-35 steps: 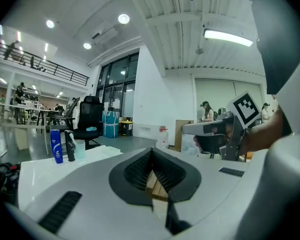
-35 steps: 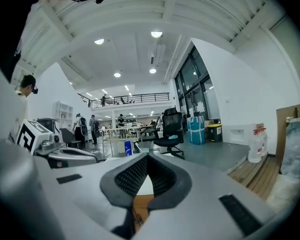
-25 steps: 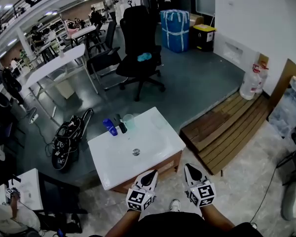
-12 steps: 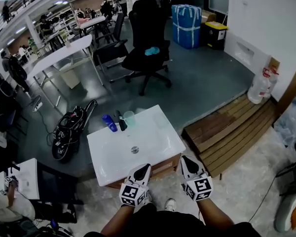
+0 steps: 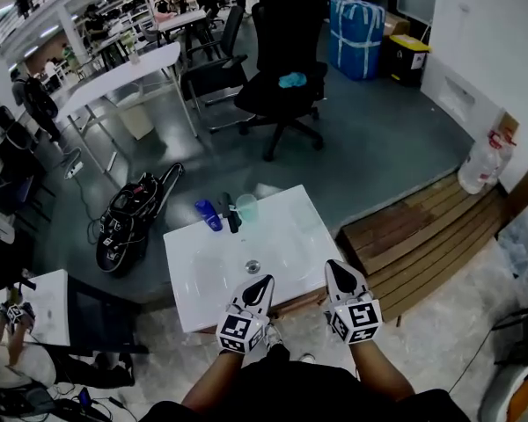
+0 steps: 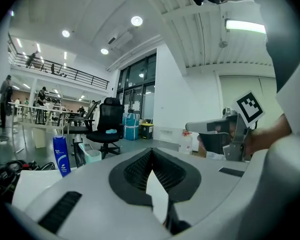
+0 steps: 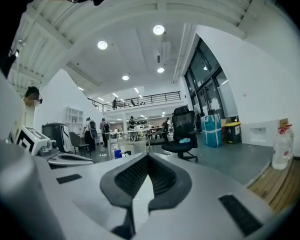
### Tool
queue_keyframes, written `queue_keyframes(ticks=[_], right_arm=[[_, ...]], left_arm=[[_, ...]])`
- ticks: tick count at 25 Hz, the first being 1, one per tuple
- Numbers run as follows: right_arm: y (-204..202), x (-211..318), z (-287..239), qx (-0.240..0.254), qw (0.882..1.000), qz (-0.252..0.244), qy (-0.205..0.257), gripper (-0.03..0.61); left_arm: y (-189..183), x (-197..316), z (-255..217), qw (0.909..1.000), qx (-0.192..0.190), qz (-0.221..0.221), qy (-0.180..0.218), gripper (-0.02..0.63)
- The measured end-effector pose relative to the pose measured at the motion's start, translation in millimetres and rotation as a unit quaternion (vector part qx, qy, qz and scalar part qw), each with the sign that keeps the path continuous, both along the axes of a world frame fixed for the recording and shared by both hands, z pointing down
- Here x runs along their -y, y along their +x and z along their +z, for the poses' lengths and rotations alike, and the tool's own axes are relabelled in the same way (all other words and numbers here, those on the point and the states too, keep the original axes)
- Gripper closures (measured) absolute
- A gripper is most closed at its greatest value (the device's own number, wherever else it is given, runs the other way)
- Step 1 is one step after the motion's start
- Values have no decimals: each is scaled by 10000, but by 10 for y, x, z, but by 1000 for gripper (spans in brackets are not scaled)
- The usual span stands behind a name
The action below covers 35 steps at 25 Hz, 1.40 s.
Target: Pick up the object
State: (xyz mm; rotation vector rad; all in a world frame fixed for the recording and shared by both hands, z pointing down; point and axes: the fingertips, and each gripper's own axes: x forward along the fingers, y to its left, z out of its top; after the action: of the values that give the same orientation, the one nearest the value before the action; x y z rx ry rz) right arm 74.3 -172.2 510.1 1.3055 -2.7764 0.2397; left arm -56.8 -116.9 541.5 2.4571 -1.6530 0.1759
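Note:
A white table [image 5: 282,236] stands just ahead of me. At its far edge are a blue bottle [image 5: 209,215], a black object [image 5: 232,214] and a clear cup [image 5: 247,207]. A small round metal piece [image 5: 253,267] lies near the middle. My left gripper [image 5: 259,287] and right gripper [image 5: 338,272] hover side by side over the near edge, both shut and holding nothing. In the left gripper view the left gripper [image 6: 151,151] points past the blue bottle [image 6: 61,155] and cup [image 6: 92,154], with the right gripper [image 6: 225,134] beside it. The right gripper [image 7: 147,156] faces the room.
A black office chair [image 5: 286,77] stands beyond the table. A black bag [image 5: 132,218] lies on the floor to the left, and a wooden pallet [image 5: 422,236] to the right. A water jug [image 5: 482,161] stands by the wall. People and desks fill the far left.
Both grippers have come forward, and their tips now reach over the table's near edge. The head view has shifted slightly. The things on the table have not moved.

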Motion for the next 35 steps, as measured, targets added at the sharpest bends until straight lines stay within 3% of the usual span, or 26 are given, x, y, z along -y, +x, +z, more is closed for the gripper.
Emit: queue_keyframes(ticks=[10,20,35], right_arm=[[-544,547,184,-287,9995,-86,-125,561],[-781,835,525,-734,9966,-145,-333,560],[-551,1453,1085,-1122,9885,-499,-883,561]], left_arm=[[-496,532,59,10000,-11,-23,-60,600],[-910,750,214,9999,-52,-112,-87,600],[-754,1058,355,9960,-120,-751,-460,600]])
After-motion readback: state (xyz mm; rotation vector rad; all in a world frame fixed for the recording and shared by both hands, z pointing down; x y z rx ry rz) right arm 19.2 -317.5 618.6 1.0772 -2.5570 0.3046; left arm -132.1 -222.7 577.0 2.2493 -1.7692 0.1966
